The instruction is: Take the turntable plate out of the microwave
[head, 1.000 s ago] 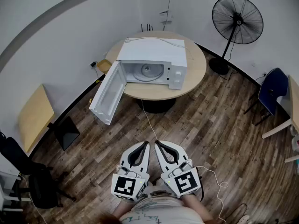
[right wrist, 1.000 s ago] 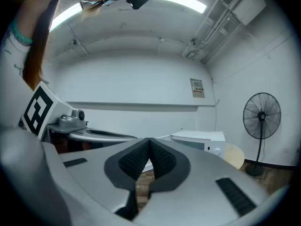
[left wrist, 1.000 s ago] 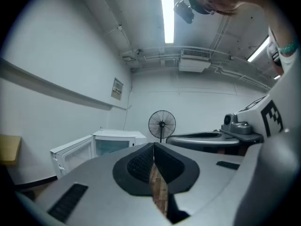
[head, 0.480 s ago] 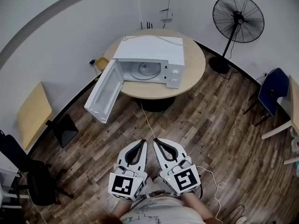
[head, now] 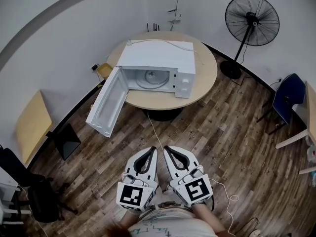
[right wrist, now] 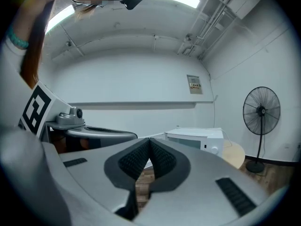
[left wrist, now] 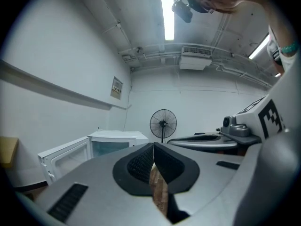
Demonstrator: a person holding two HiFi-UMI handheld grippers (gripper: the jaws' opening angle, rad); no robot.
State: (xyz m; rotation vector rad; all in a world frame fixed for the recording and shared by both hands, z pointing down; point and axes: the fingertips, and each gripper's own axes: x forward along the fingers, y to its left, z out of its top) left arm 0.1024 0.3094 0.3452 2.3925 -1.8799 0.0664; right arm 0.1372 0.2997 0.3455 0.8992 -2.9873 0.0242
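Note:
A white microwave [head: 157, 65] stands on a round wooden table [head: 205, 75], its door [head: 105, 102] swung wide open to the left. Inside it lies the glass turntable plate [head: 149, 78]. My left gripper [head: 154, 149] and right gripper [head: 166, 148] are held side by side low in the head view, well short of the table, both shut with nothing between the jaws. The microwave [left wrist: 115, 142] shows far off in the left gripper view, and the microwave [right wrist: 197, 139] also in the right gripper view.
A black pedestal fan [head: 251, 19] stands right of the table. A blue chair [head: 286, 97] and a table edge [head: 310, 107] are at far right. A wooden panel [head: 29, 125] and black chairs [head: 29, 191] sit at left. A white cable [head: 154, 127] trails across the wood floor.
The microwave and table have drifted slightly in the head view as I step nearer; both grippers moved forward together and stayed shut.

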